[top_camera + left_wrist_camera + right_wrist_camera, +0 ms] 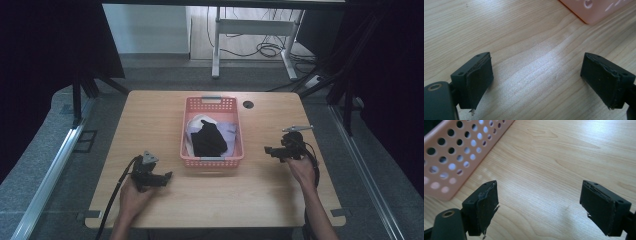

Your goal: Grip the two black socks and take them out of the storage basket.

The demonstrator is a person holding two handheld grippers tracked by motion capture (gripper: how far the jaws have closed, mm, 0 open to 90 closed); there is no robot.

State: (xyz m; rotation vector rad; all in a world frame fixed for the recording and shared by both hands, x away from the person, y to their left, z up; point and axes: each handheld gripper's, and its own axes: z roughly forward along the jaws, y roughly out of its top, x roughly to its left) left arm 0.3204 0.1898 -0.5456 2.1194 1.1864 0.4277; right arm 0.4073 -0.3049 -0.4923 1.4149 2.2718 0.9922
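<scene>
basket [212, 161]: sitting mid-table, clothes [209, 138] piled inside
left tongs [161, 178]: gaping wide, empty, flanking basket
right tongs [270, 150]: gaping wide, empty, flanking basket, staging a reach

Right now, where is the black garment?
In the high view the black garment lies inside the pink basket at the table's middle, on top of pale clothes, between the left gripper and the right gripper.

I can read no text, label, brand or number anywhere. The pink basket [212, 104] in the middle of the table [150, 120] is plain; any small print there may be too blurred to see.
</scene>
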